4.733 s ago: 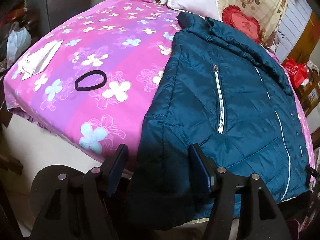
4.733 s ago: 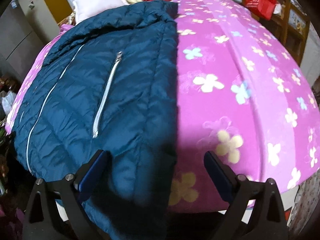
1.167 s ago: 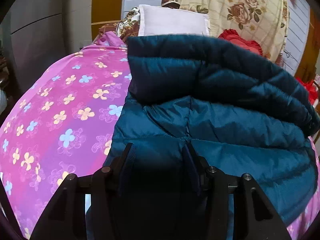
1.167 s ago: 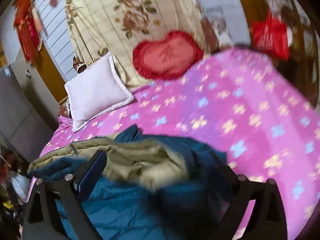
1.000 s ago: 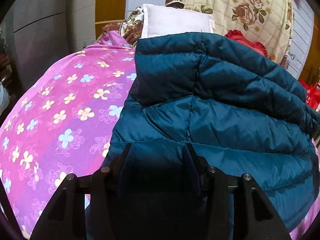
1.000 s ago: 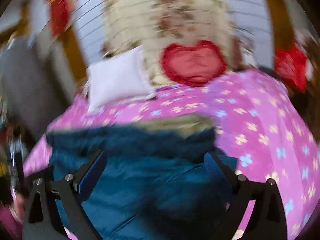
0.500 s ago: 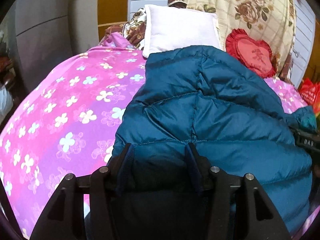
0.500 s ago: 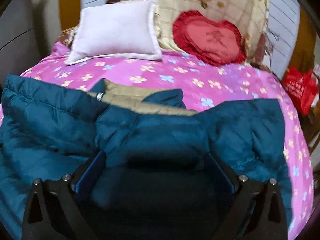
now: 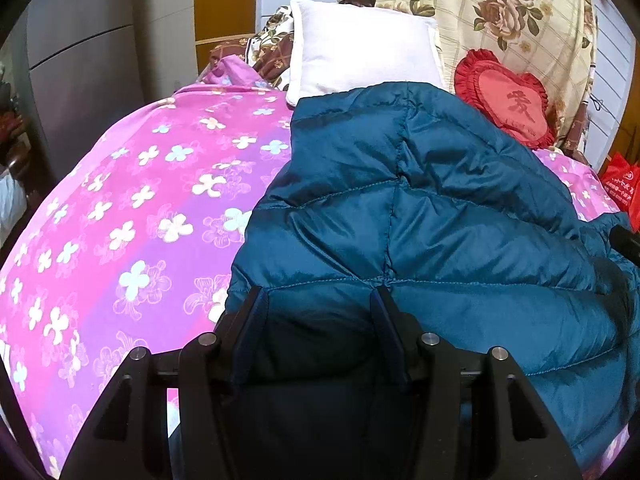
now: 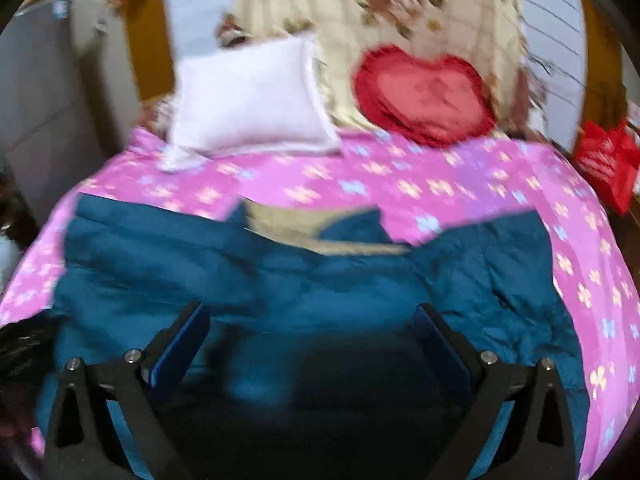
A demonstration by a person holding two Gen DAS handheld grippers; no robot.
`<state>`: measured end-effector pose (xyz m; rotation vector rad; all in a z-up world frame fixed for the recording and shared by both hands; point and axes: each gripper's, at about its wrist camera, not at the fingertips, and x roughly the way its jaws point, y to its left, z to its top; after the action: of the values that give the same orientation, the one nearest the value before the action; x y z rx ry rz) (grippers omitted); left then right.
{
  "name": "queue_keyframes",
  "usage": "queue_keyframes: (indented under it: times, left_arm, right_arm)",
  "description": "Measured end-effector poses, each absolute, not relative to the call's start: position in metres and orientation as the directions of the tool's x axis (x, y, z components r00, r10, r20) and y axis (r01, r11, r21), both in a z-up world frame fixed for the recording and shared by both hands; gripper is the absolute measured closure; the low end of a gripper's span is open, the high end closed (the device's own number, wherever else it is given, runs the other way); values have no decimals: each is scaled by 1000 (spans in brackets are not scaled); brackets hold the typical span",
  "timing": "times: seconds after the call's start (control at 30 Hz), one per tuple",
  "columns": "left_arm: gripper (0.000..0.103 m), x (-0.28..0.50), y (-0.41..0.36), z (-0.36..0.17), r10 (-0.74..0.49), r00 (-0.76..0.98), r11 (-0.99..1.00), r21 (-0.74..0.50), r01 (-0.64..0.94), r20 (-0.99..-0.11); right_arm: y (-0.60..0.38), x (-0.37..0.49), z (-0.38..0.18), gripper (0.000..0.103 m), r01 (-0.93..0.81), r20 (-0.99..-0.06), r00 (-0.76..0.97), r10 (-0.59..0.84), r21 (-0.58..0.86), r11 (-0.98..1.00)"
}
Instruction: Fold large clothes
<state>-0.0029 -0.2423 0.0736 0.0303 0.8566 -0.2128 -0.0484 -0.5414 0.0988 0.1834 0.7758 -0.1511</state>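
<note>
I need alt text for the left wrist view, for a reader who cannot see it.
The left tool grips a fold of a dark teal puffer jacket lying on a pink flowered bedsheet. Behind it lean a white pillow and a red heart-shaped cushion.

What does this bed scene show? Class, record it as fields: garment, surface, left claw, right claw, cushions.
garment: teal puffer jacket, folded over, tan lining showing at the far edge
surface: pink floral bedsheet
left claw: shut on the jacket's near edge
right claw: wide open over the jacket
cushions: white pillow and red heart cushion at the head of the bed
</note>
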Motion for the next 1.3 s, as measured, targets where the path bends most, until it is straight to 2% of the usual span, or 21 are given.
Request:
queue_keyframes:
  times: [0.17,0.33,0.6,0.8,0.87,0.93,1.07,1.2,1.3]
  left_arm:
    - [68,-2,-243,73,-171,633,978,-54,200,-755]
    - [67,2,-241,72,-171,628,979,-58,196,-759]
    - [66,9,-244,69,-169,619,980,-60,192,-767]
    - [66,9,-243,69,-177,612,978,-69,197,-770]
    - [65,9,-243,69,-178,612,978,-71,196,-770]
    - [64,9,-243,69,-174,614,978,-65,196,-770]
    - [58,10,-243,65,-166,625,979,-49,200,-762]
    - [56,12,-244,63,-169,631,978,-50,203,-757]
    - [54,14,-244,62,-171,631,978,-54,199,-757]
  right_arm:
    - [-487,-24,108,1,21,-720,692,61,105,994]
    - [-449,15,84,5,-19,-761,645,68,72,997]
    - [-452,51,40,4,65,-809,587,20,72,995]
    - [-475,13,66,4,72,-767,639,48,121,990]
    - [-497,-12,77,4,105,-743,669,8,106,989]
    - [-529,-34,81,4,179,-736,670,-99,31,983]
    - [-587,-55,70,4,314,-757,609,-237,-44,948]
    - [-634,-52,45,3,408,-803,556,-215,39,912]
    - [-635,-42,33,1,438,-797,550,-249,21,899]
